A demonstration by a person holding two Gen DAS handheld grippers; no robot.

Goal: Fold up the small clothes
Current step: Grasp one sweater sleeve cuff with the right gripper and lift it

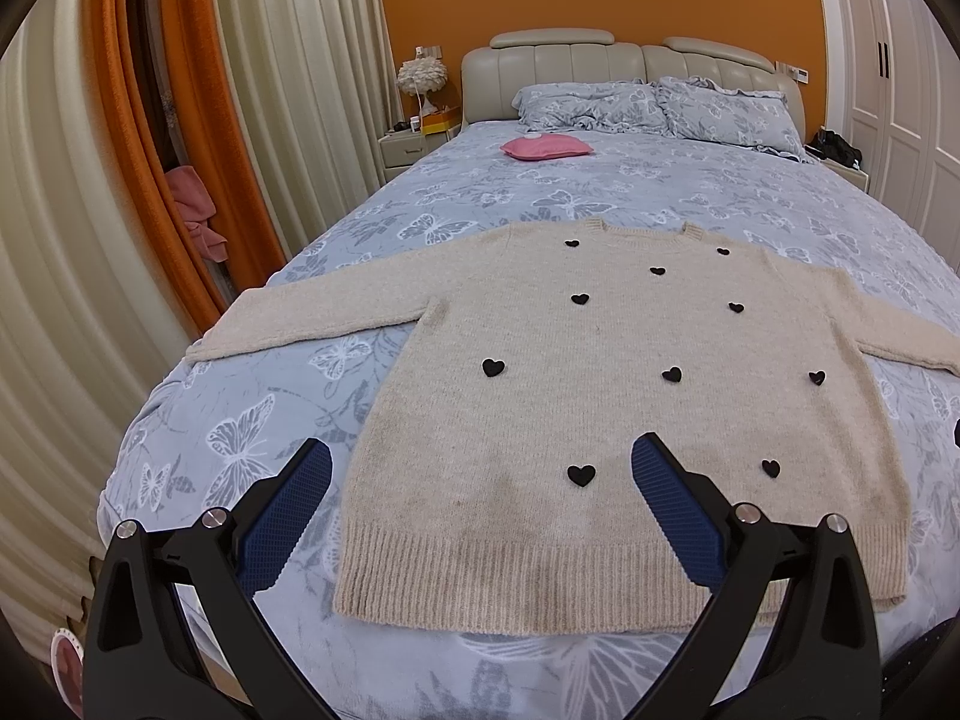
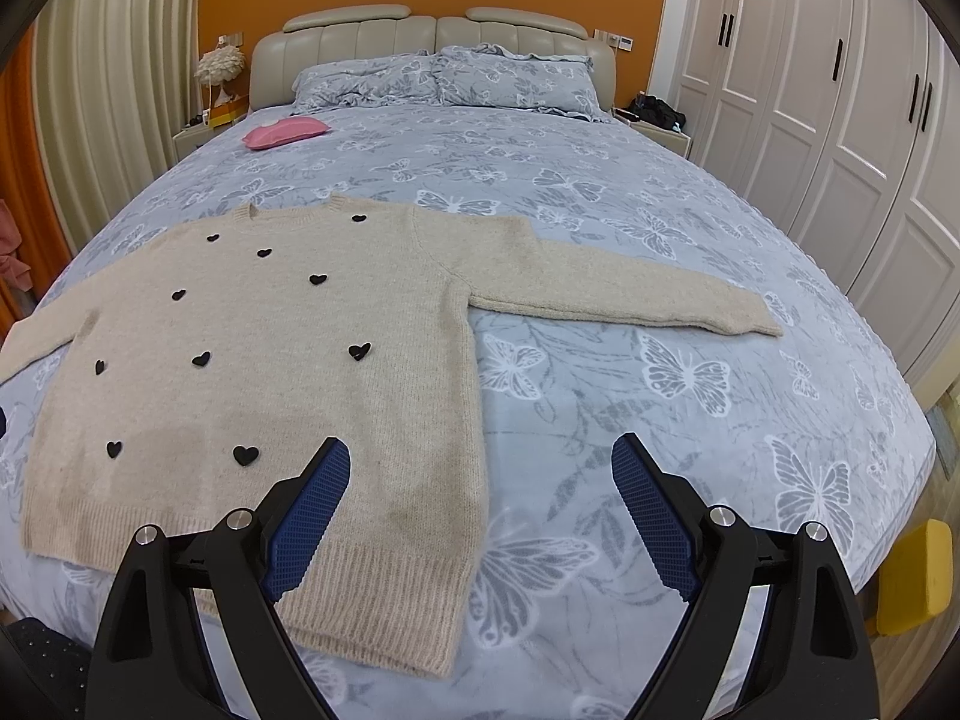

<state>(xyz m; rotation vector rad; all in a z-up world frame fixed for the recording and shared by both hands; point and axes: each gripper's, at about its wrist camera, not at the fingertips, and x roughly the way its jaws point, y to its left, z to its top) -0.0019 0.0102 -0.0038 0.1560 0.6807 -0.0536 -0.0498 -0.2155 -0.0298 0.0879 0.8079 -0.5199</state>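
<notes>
A beige knit sweater [image 1: 600, 408] with black hearts lies flat, face up, on the bed, sleeves spread out to both sides and ribbed hem toward me. It also shows in the right wrist view [image 2: 270, 372]. My left gripper [image 1: 480, 468] is open and empty, above the sweater's lower left corner near the hem. My right gripper [image 2: 480, 462] is open and empty, above the sweater's lower right edge; its left finger [image 2: 312, 516] is over the hem, its right finger [image 2: 654, 516] over the bedspread.
The bed has a blue butterfly bedspread [image 2: 660, 240]. A pink cushion [image 1: 546, 148] and pillows [image 1: 654, 102] lie near the headboard. Nightstands stand at both sides, curtains [image 1: 120, 180] on the left, a white wardrobe [image 2: 840, 90] on the right. A yellow object [image 2: 912, 576] is past the bed's right corner.
</notes>
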